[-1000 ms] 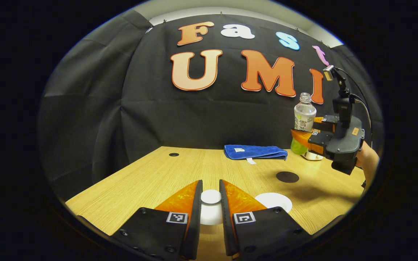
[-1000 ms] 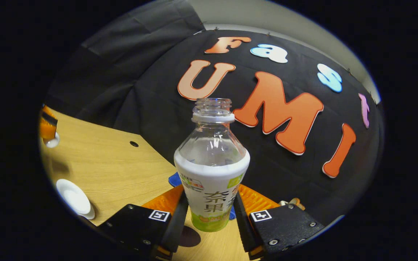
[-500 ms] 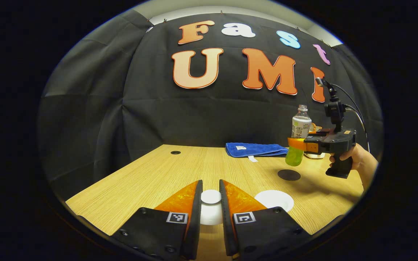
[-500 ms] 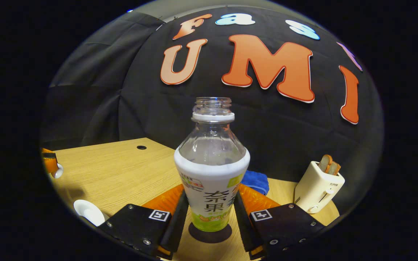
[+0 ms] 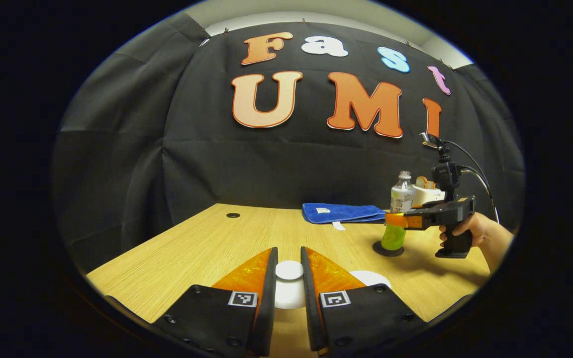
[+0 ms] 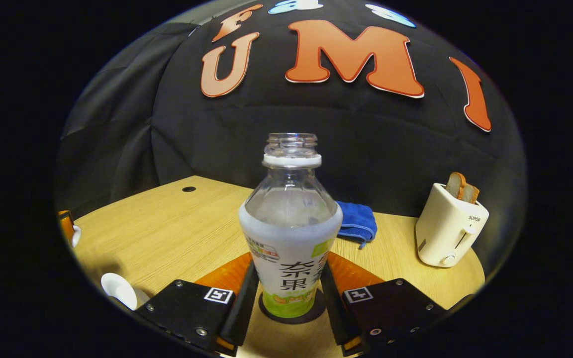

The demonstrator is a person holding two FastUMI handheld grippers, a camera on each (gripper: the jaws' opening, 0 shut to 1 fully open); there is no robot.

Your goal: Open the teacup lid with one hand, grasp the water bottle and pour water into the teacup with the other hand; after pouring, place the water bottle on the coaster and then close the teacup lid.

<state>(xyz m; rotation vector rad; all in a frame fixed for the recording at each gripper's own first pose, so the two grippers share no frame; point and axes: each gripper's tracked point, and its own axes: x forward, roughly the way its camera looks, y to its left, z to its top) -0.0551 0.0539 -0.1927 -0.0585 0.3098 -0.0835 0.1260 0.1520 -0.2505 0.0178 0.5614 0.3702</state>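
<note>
My left gripper (image 5: pixel 289 256) is shut on the knob of the white teacup lid (image 5: pixel 289 294), held low over the table. The white teacup (image 5: pixel 366 277) stands uncovered just to its right, partly behind my finger; the teacup (image 6: pixel 117 291) also sits at the lower left of the right gripper view. My right gripper (image 6: pixel 290 271) is shut on the water bottle (image 6: pixel 290 233), which is upright, uncapped and part full. Its base sits on the dark round coaster (image 6: pixel 311 312). From the left gripper view, the bottle (image 5: pixel 400 199) stands on the coaster (image 5: pixel 381 250) with the right gripper (image 5: pixel 396 219) around it.
A blue cloth (image 5: pixel 343 212) lies at the back of the wooden table (image 5: pixel 192 248). A cream toaster (image 6: pixel 449 226) with toast stands at the back right. A hand (image 5: pixel 473 229) holds the right gripper. A small hole (image 6: pixel 188 189) marks the tabletop's far left.
The right gripper brought the bottle down and away from the cup, onto the coaster. The left gripper kept hold of the lid and barely moved.
</note>
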